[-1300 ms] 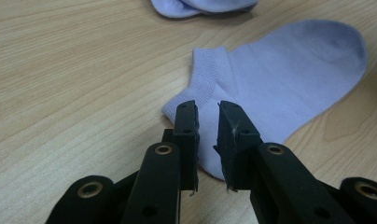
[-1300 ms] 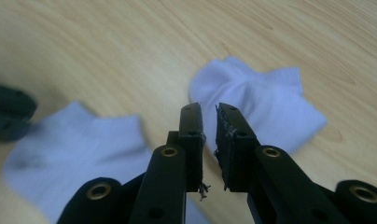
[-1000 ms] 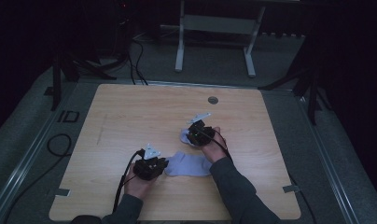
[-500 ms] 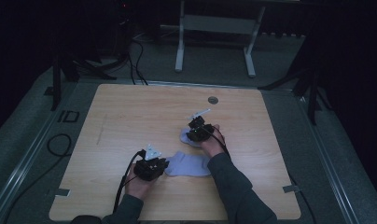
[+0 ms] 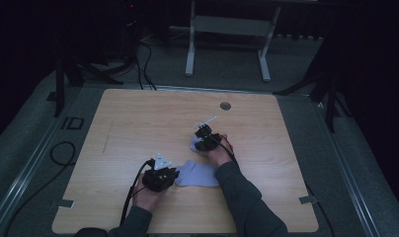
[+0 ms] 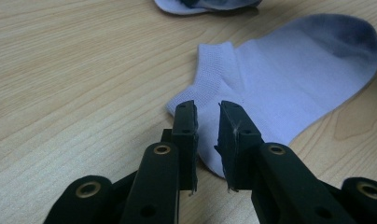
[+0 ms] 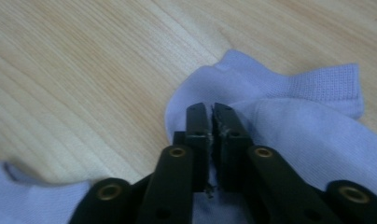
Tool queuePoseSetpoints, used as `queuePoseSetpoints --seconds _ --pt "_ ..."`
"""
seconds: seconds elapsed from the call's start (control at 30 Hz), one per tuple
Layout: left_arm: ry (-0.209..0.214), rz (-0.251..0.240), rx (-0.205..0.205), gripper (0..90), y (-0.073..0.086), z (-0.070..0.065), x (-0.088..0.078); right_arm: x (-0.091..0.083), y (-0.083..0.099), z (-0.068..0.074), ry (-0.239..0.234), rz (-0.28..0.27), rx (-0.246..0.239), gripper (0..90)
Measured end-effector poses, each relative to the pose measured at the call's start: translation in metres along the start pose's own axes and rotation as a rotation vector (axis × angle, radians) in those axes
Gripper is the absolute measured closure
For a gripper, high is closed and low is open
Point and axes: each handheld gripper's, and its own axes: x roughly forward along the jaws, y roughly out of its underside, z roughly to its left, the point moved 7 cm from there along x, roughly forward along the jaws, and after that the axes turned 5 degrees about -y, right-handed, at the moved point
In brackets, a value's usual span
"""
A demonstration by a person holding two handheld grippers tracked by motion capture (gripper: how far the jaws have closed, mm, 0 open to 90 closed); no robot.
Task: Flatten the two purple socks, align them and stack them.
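A person sits at a wooden table (image 5: 138,123) with a gripper in each hand. The left gripper (image 6: 207,116) hangs over the ribbed cuff of a pale lilac sock (image 6: 280,84) that lies flat near the person's edge of the table; its jaws stand a narrow gap apart with nothing between them. From above, that sock (image 5: 197,174) lies between the two forearms, its near edge hidden by the right sleeve (image 5: 242,197).

The right gripper (image 7: 211,112) has its jaws pressed almost together over a second lilac sock (image 7: 289,121); whether any fabric is caught between them cannot be told, since the jaws cover that spot. This second sock (image 5: 195,144) lies farther up the table, mostly hidden beneath the right gripper (image 5: 203,133) and hand (image 5: 221,150) in the high view. The surroundings beyond the table are dark and hard to make out.
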Motion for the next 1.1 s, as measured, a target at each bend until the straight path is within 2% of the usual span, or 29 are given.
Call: queuePoseSetpoints --seconds 0.1,0.23,0.37,0.47,0.5,0.53,0.6,0.87,1.07,1.1 --pt "-0.001 0.0 0.001 76.7 0.0 0.0 0.0 -0.001 0.001 0.001 -0.016 0.003 0.006 88.6" --pt "-0.003 0.001 -0.002 76.7 0.0 0.0 0.0 -0.002 0.006 0.008 -0.068 -0.009 0.026 89.0" --pt "-0.003 0.005 0.002 76.7 0.001 0.0 0.001 -0.003 0.009 0.012 -0.074 -0.009 0.029 89.1" --pt "-0.002 0.005 0.0 76.7 0.001 -0.001 0.001 -0.004 0.011 0.014 -0.077 -0.004 0.019 89.1" --pt "-0.002 0.003 0.0 76.7 0.001 -0.001 0.001 -0.004 0.011 0.015 -0.077 -0.001 0.011 89.0" --pt "-0.002 0.003 -0.001 76.6 0.001 -0.001 0.001 -0.005 0.013 0.016 -0.075 0.007 -0.017 89.0" --pt "-0.002 0.003 -0.002 76.3 0.001 -0.001 0.001 -0.007 0.013 0.017 -0.074 0.004 -0.026 89.0" --pt "-0.005 0.007 0.002 76.2 0.001 -0.001 0.001 -0.035 0.013 0.019 -0.088 -0.058 -0.055 89.0" --pt "-0.003 0.007 -0.001 76.1 0.001 -0.002 0.002 -0.055 0.015 0.01 -0.102 -0.104 -0.023 88.8" --pt "-0.003 0.008 -0.001 76.1 0.001 -0.002 0.002 -0.058 0.016 0.008 -0.116 -0.114 -0.01 88.7"
